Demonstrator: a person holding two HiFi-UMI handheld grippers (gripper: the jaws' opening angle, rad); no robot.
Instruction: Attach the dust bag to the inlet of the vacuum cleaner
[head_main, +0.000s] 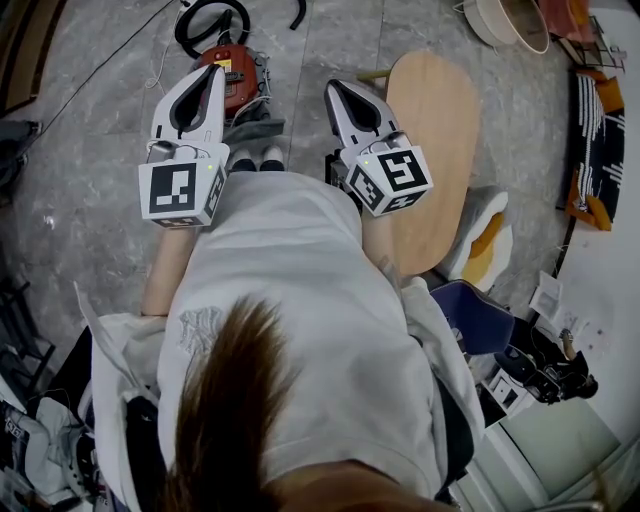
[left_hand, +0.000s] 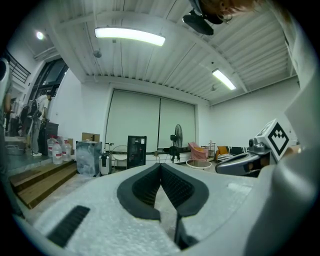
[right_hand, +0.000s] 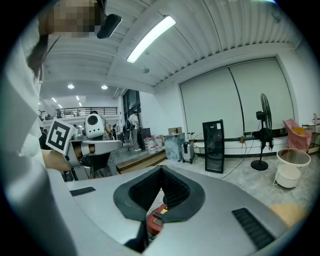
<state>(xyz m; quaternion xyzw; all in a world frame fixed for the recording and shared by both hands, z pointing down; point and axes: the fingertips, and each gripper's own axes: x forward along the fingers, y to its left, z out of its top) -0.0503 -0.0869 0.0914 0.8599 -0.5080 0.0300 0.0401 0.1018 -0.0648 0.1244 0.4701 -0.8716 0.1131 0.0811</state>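
Observation:
A red vacuum cleaner (head_main: 238, 72) with a black hose (head_main: 205, 22) stands on the grey floor ahead of the person's feet. A grey piece (head_main: 256, 128) lies against its near side; I cannot tell whether it is the dust bag. My left gripper (head_main: 218, 72) is held level above the vacuum, shut and empty, its jaws meeting at the tip (left_hand: 161, 165). To its right my right gripper (head_main: 333, 88) tilts slightly down, also shut and empty (right_hand: 161, 169). Below its jaws a part of the red vacuum (right_hand: 156, 220) shows.
An oval wooden table (head_main: 435, 150) stands right of the right gripper, with a cushioned seat (head_main: 485, 240) and a blue chair (head_main: 475, 315) beyond it. A white basket (right_hand: 290, 172), a standing fan (right_hand: 263, 135) and a black cabinet (right_hand: 214, 145) stand further off.

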